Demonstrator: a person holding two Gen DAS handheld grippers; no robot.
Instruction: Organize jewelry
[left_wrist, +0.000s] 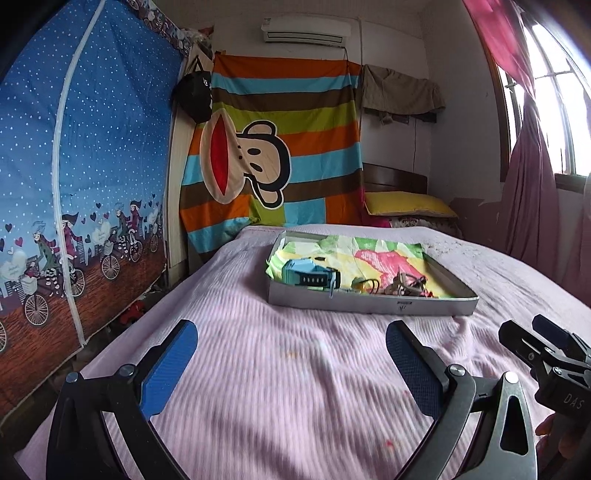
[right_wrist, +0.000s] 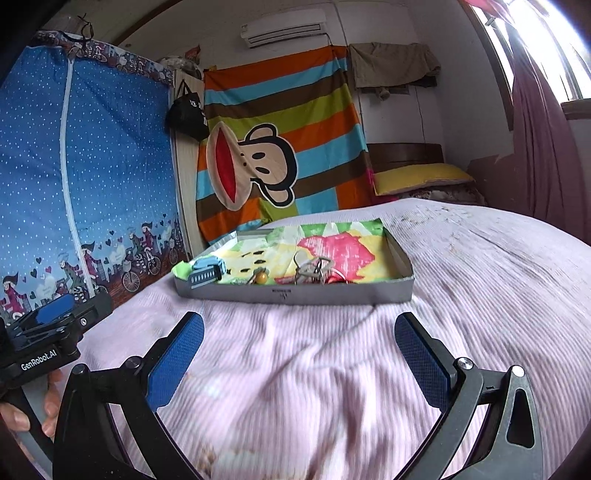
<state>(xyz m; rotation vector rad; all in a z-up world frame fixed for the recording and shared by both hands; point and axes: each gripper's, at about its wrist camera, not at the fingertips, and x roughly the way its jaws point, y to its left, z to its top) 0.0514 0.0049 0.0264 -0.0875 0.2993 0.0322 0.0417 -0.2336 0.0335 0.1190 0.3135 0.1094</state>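
A shallow grey tray (left_wrist: 369, 305) (right_wrist: 295, 295) lined with a bright printed cloth rests on the pink bedspread. Inside it lie a light-blue box (left_wrist: 308, 277) (right_wrist: 207, 272), a tangle of jewelry (left_wrist: 404, 286) (right_wrist: 314, 273) and a yellow bead piece (right_wrist: 263, 277). My left gripper (left_wrist: 290, 345) is open over the bedspread, short of the tray, nothing between its blue pads. My right gripper (right_wrist: 299, 338) is open too, also short of the tray and empty. Each gripper shows at the edge of the other's view, the right gripper (left_wrist: 546, 343) and the left gripper (right_wrist: 55, 325).
The pink bedspread (left_wrist: 295, 387) (right_wrist: 480, 277) covers the bed. A blue fabric wardrobe (left_wrist: 85, 166) stands at the left, a striped monkey cloth (left_wrist: 280, 147) hangs behind, a yellow pillow (left_wrist: 406, 206) lies at the head, and pink curtains (left_wrist: 532, 184) hang at right.
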